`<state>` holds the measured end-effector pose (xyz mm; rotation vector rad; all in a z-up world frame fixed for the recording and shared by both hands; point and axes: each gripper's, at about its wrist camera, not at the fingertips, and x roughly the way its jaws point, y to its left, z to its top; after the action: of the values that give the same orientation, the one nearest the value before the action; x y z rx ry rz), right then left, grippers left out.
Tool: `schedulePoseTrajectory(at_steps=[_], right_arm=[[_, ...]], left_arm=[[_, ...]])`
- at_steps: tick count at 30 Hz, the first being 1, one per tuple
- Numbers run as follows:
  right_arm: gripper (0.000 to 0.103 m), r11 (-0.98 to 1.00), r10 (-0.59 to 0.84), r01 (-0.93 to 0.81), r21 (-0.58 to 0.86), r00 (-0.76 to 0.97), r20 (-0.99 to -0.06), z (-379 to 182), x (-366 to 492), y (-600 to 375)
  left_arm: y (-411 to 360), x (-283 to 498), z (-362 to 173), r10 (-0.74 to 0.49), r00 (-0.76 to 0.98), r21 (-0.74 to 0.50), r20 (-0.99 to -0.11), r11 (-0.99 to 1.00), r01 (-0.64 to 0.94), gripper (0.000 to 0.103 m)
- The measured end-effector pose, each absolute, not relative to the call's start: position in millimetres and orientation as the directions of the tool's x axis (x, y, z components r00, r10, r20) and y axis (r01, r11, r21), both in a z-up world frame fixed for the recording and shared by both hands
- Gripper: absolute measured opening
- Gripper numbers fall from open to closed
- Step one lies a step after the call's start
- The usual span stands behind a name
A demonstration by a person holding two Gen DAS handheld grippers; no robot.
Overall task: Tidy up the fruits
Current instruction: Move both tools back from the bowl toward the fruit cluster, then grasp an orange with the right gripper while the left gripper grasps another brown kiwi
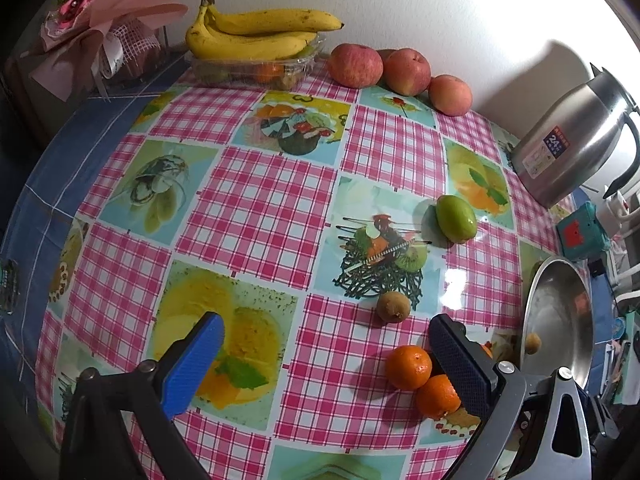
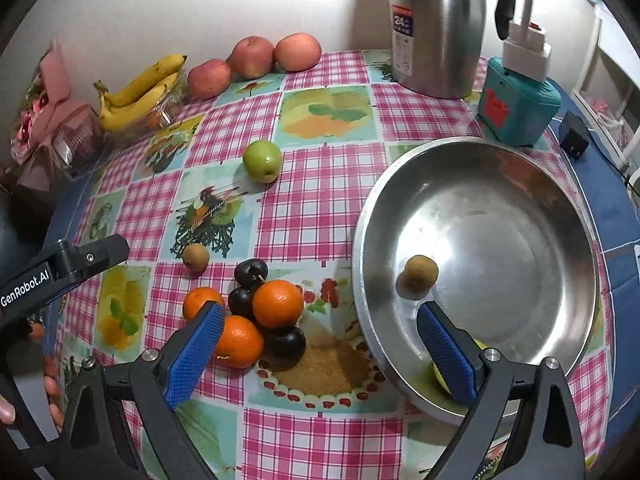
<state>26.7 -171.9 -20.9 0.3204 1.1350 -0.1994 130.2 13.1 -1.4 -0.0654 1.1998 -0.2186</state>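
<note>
While both grippers stand wide open with nothing between their blue pads, the right gripper [image 2: 316, 356] hangs over the near rim of the steel bowl [image 2: 520, 184], where one kiwi [image 2: 419, 272] lies at 9 o'clock. The left gripper [image 1: 324, 356] hovers above the tablecloth [image 1: 256, 208]; a second kiwi [image 1: 393, 306] sits at its 1 o'clock, the oranges [image 1: 409, 366] touching beside its right finger

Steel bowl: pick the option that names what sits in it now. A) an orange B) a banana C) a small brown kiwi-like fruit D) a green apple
C: the right wrist view shows one small brown fruit resting inside the steel bowl, while the oranges and the green apple lie on the tablecloth outside it.
</note>
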Motion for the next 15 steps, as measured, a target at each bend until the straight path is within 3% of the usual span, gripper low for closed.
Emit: schedulePoseTrajectory(at_steps=[15], right_arm=[[0.098, 0.942, 0.045, 0.294, 0.163, 0.370, -0.928, -30.3, 36.5, -153.7]], left_arm=[[9.3, 133.4, -17.7, -0.244, 0.292, -0.206, -0.925, 0.966, 0.154, 0.103]])
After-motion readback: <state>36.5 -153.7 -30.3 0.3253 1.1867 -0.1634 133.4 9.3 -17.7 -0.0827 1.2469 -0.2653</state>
